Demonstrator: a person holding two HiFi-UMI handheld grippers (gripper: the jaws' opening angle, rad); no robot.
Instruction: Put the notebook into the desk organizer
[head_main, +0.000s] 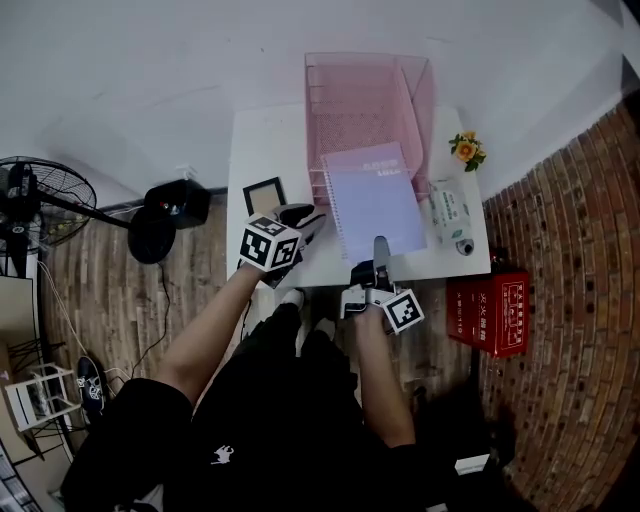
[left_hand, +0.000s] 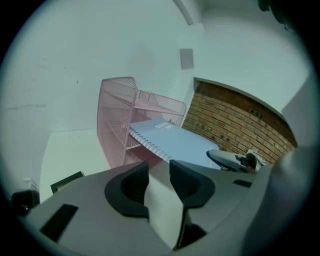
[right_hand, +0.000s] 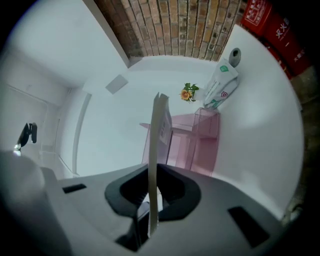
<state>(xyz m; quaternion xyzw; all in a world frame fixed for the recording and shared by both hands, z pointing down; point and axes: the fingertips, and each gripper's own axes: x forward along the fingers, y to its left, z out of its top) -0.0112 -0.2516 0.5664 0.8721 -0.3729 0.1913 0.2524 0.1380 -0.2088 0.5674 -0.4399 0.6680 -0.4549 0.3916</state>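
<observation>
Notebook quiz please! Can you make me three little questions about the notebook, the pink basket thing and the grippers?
1. True or false: the right gripper is shut on the edge of the notebook.
2. Pick one: what colour is the mesh desk organizer? A pink, B green, C black.
3. Fill the gap: the ___ gripper has nothing between its jaws, only bare table behind them.

Key: 1 true. 2 A. 3 left: the left gripper is open and empty.
</observation>
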